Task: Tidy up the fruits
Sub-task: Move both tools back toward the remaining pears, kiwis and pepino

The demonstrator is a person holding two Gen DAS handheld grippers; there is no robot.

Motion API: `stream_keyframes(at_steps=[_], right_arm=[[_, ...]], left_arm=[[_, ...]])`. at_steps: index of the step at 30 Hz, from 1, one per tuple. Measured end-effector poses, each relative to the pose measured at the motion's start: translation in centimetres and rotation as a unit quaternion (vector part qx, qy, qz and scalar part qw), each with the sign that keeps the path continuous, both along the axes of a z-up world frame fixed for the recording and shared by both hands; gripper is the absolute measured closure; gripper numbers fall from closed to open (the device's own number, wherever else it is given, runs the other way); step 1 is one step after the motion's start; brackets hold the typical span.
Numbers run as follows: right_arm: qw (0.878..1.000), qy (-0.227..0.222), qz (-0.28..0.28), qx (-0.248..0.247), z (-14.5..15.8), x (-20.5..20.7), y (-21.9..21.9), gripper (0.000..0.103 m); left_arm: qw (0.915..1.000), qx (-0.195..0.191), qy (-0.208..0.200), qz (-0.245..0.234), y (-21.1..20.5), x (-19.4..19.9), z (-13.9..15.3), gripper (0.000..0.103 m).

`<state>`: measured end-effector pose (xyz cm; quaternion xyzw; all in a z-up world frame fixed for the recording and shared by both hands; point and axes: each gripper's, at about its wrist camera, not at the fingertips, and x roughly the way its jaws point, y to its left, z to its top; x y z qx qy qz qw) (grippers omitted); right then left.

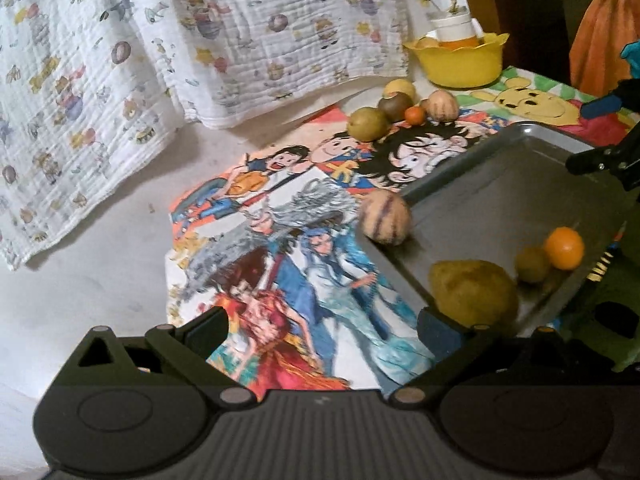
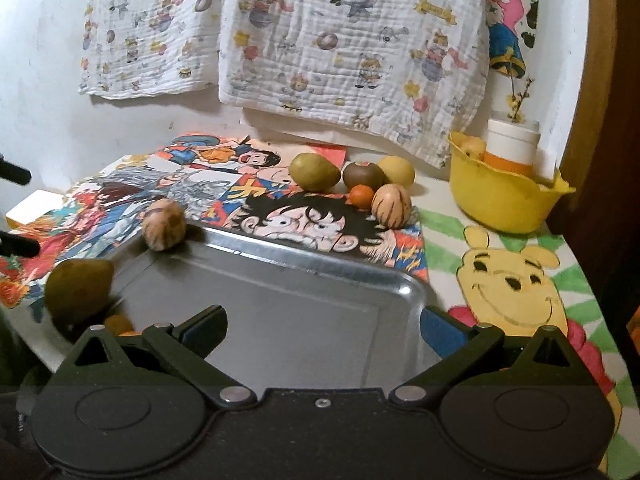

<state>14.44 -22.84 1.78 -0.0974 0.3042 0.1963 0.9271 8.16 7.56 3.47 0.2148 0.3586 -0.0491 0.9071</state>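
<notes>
Both grippers, left gripper [image 1: 322,322] and right gripper [image 2: 324,322], empty, fingers spread (approach striped fruit [image 2: 391,205] squarely, then carry to tray [image 2: 320,256]).

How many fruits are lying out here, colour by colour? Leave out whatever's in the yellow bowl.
Striped tan fruit: 2
Small orange fruit: 2
Green or olive fruit: 3
Brown fruit: 1
Yellow fruit: 1
Total: 9, not counting the yellow bowl, whose contents are partly hidden.
</notes>
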Motion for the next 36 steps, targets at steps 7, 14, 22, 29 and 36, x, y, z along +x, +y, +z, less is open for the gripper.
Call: stream_keyframes(at_steps=[7, 14, 22, 29, 36], right_arm=[[1.0, -0.005, -0.004, -0.001, 0.2, 3.5, -0.2, 0.001], [1.0, 0.001, -0.012, -0.006, 0.3, 6.6, -0.1, 0.001], [1.0, 0.014, -0.002, -0.018, -0.5, 9.5, 0.7, 0.001], [0.999, 0.017, 0.0, -0.031, -0.5, 13.1, 1.4, 0.001], [0.999, 0.016, -0.017, -0.028, -1.3, 17.5, 1.5, 0.001]], left_arm=[[0.9995, 0.027, -0.011, -0.014, -0.9, 3.4, 1.4, 0.001], [0.9984, 0.016, -0.021, -0.049, -2.5, 7.8, 1.9, 0.001], [0.997, -0.033, 0.007, -0.07, -3.6, 13.9, 0.1, 0.001], [0.9952, -0.059, 0.008, -0.078, -4.6, 19.5, -0.7, 0.001], [0.9928, -0.084, 0.004, -0.086, -6.0, 25.1, -2.2, 0.001]])
